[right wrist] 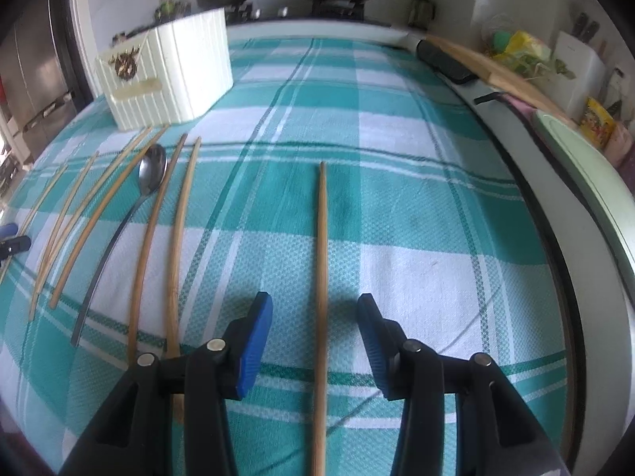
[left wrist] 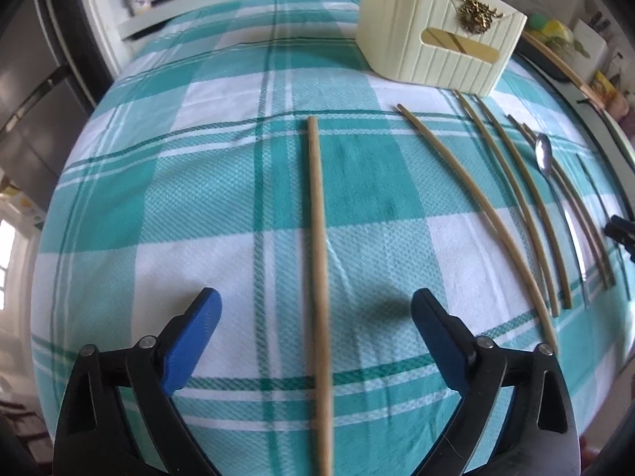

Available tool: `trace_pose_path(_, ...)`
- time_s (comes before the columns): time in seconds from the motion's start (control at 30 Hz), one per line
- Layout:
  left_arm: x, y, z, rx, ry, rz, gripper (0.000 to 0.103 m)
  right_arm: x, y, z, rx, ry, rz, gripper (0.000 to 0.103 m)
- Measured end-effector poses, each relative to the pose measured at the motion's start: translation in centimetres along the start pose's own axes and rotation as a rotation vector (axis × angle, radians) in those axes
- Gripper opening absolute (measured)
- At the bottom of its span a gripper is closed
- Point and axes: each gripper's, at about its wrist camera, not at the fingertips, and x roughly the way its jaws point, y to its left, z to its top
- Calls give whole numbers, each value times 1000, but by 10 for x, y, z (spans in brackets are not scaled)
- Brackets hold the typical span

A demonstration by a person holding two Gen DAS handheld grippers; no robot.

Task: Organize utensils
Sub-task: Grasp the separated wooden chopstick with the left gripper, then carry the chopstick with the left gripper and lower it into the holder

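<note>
Chopsticks and spoon (right wrist: 152,170) laid out before cream holder (left wrist: 436,35).
Left claw (left wrist: 315,317) and right claw (right wrist: 315,319) both gape empty, each straddling one chopstick (left wrist: 317,238); each should close squarely at mid-shaft.

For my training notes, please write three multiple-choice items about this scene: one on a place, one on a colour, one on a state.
1. Where does the spoon lie?
A. among the chopsticks
B. inside the holder
C. on the stove

2. What colour is the holder?
A. red
B. cream
C. black

3. How is the left gripper?
A. shut on a chopstick
B. open over a chopstick
C. shut on the spoon

Answers: 1 A, sticks lie on both sides of it. 2 B, its ribbed walls are cream. 3 B, the chopstick runs between spread fingers.
</note>
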Motion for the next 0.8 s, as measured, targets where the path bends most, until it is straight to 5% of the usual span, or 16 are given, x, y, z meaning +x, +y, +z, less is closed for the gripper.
trace_pose_path(0.23,17,2,32,63,55,13,89,11,-4,22,-74,101,56,45)
trace_pose_path(0.37,25,-4,55,83,75,0,76,27,-2,49,-89,119,75,41)
trace_pose_path(0.43,27,-6,64,90,80,-7,63,36,-2,64,-80,126,85,31)
trace_pose_path(0.47,27,-8,68,98,77,-2,48,39,-2,70,-77,127,84,28)
trace_pose_path(0.53,27,-10,73,109,71,-6,12,47,-4,83,-61,142,84,6)
trace_pose_path(0.57,28,-10,75,104,69,-18,6,49,-5,87,-49,147,86,6)
trace_pose_path(0.7,14,-2,78,52,6,-37,5,45,-9,98,11,105,84,5)
trace_pose_path(0.8,-26,7,74,18,-110,-85,5,14,-8,98,38,-6,116,5)
